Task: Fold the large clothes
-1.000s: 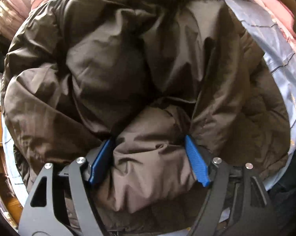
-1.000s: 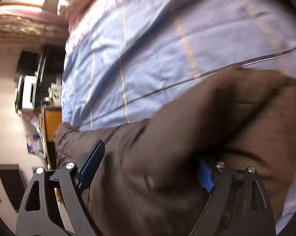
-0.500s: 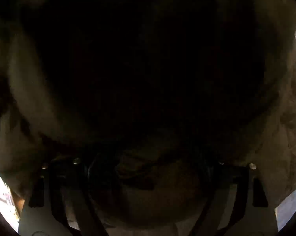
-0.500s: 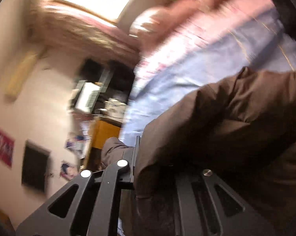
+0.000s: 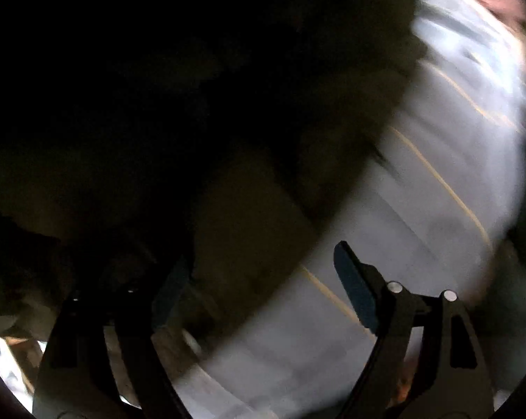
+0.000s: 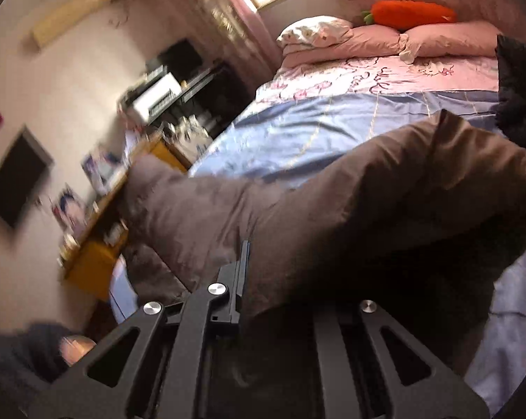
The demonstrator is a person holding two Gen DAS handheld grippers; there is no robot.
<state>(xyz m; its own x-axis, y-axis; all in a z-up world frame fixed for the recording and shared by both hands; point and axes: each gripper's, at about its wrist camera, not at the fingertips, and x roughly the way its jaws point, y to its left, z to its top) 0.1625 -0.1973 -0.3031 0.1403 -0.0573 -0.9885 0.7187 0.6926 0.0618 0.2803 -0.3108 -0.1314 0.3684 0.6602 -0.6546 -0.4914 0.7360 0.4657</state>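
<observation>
A large brown padded jacket (image 6: pixel 367 192) hangs lifted above the blue bed cover (image 6: pixel 297 125). My right gripper (image 6: pixel 276 279) is shut on a fold of the jacket, which drapes over its fingers. In the left wrist view the jacket (image 5: pixel 228 209) is a dark, blurred mass filling the upper left. My left gripper (image 5: pixel 259 286) is open; its right finger (image 5: pixel 353 282) stands clear over the blue cover (image 5: pixel 437 174), and its left finger is dim under the cloth.
Pink pillows (image 6: pixel 385 38) and an orange carrot plush (image 6: pixel 409 12) lie at the head of the bed. A black garment (image 6: pixel 514 87) sits at the right edge. A yellow cabinet (image 6: pixel 98 255) and cluttered desk (image 6: pixel 179 87) stand along the left wall.
My right gripper closed on the jacket and lifted it up off the bed. My left gripper, earlier around a jacket fold, now stands open with the bed cover showing between its fingers.
</observation>
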